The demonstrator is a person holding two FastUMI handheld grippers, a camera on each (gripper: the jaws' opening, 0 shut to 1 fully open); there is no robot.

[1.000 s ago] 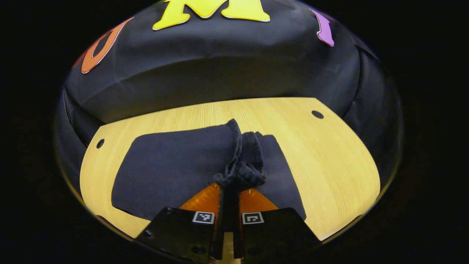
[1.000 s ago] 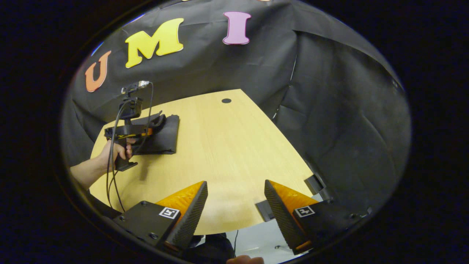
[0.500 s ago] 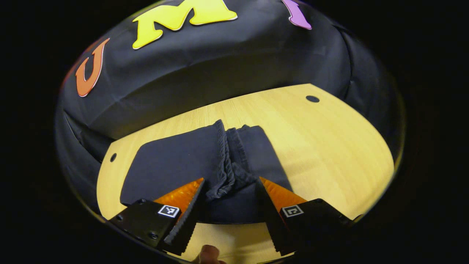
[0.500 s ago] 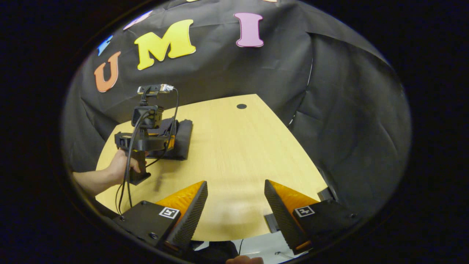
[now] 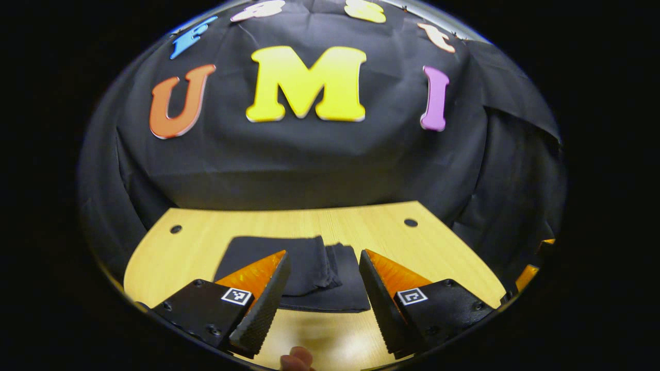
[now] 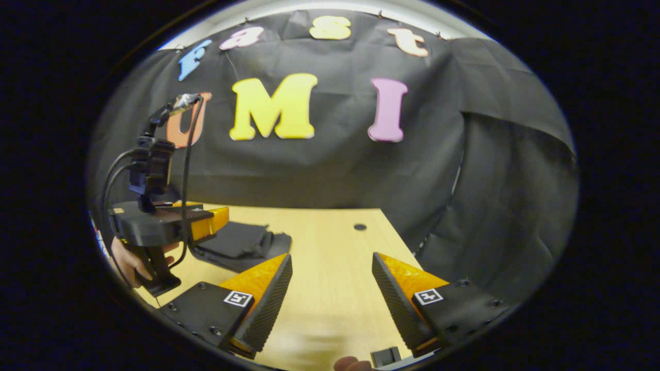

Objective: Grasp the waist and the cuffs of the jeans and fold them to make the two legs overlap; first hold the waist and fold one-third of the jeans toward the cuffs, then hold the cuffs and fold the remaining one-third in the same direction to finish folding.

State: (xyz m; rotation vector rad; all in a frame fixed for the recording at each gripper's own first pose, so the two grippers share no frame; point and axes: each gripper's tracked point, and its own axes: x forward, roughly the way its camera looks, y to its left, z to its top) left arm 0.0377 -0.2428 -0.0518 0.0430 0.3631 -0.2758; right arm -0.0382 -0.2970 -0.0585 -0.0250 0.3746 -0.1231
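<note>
The dark jeans lie folded into a flat bundle on the wooden table, one cuff edge lapped over the top. My left gripper is open, raised above and a little nearer than the bundle, with nothing between its fingers. In the right gripper view the jeans sit at the left of the table, beyond the left gripper, which a hand holds. My right gripper is open over bare table to the right of the jeans and grips nothing.
The table has small round holes near its far corners. Black cloth walls close in behind and to the right. A fingertip shows at the bottom edge of the left gripper view. Cables hang from the left gripper's camera mount.
My left gripper let go of the cuffs, opened, then rose and drew back from the bundle. The right gripper tilted up to a more level view. The jeans now lie flat.
</note>
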